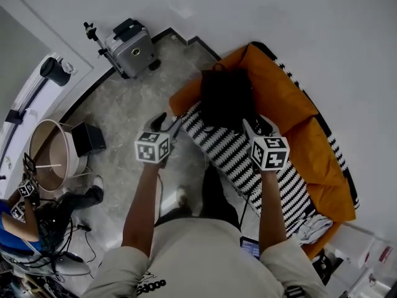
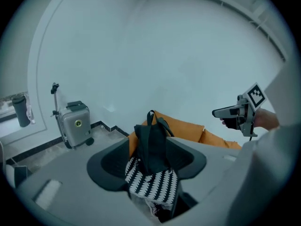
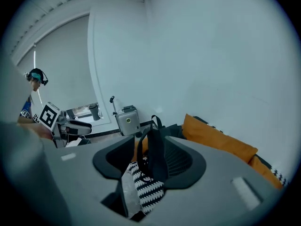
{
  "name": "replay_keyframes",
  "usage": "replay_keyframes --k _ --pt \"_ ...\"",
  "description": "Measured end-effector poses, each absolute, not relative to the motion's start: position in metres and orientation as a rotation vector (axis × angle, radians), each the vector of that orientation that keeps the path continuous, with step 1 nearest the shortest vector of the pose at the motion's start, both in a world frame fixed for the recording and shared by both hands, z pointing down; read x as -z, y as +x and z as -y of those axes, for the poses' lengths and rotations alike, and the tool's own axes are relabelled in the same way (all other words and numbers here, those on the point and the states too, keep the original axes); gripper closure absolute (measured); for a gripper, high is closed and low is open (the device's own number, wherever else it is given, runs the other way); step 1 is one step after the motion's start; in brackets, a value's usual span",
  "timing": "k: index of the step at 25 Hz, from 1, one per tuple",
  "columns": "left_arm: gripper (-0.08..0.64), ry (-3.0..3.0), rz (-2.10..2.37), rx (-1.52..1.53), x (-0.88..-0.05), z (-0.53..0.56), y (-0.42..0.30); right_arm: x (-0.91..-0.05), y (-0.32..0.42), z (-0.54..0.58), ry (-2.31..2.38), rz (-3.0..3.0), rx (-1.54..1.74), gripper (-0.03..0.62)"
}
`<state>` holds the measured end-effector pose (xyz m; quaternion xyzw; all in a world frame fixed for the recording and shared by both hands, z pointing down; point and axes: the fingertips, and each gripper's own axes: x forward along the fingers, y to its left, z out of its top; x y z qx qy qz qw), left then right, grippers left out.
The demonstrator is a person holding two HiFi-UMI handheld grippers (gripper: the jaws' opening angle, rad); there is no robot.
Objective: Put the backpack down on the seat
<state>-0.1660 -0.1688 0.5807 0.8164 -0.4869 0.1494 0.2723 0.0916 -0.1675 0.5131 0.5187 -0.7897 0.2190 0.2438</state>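
Observation:
The black backpack [image 1: 226,98] stands upright on the black-and-white striped seat [image 1: 236,151] of a sofa, leaning back against the orange cushions [image 1: 279,92]. My left gripper [image 1: 164,123] hovers off the sofa's left end, a little short of the bag. My right gripper [image 1: 255,126] is over the seat near the bag's lower right corner. In the left gripper view the backpack [image 2: 151,147] shows whole, some way beyond the spread jaws, and nothing touches the pads. The right gripper view shows the backpack [image 3: 155,154] side-on, also beyond open jaws.
A silver suitcase [image 1: 131,49] stands by the wall at the far left. A round wooden drum [image 1: 53,154], a black box [image 1: 88,138] and cables lie on the marble floor to my left, where another person [image 1: 15,219] sits. White walls close in behind the sofa.

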Motion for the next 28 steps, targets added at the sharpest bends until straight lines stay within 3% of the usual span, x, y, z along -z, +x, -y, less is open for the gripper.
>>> replay_keyframes --k 6,14,17,19,20,23,28 --pt "0.398 2.307 1.409 -0.354 -0.523 0.133 -0.192 -0.47 0.069 0.127 1.468 2.223 -0.505 0.42" --pt "0.43 2.438 1.454 -0.3 -0.464 0.083 -0.211 -0.423 0.041 0.073 1.517 2.279 -0.374 0.454" --pt "0.456 2.458 1.481 -0.278 -0.445 0.068 -0.217 -0.403 0.032 0.057 1.548 2.301 -0.329 0.504" --pt "0.494 2.463 1.488 -0.277 -0.435 0.056 -0.217 -0.39 0.028 0.044 1.566 2.311 -0.303 0.536" --pt "0.549 2.478 1.483 -0.283 -0.43 0.049 -0.215 -0.382 0.027 0.037 1.576 2.317 -0.286 0.552" --pt "0.549 2.557 1.502 -0.328 -0.413 0.034 -0.21 -0.359 0.022 0.023 1.581 2.339 -0.214 0.589" --pt "0.549 2.634 1.532 -0.308 -0.378 0.012 -0.205 -0.33 0.009 -0.002 1.568 2.374 -0.107 0.589"
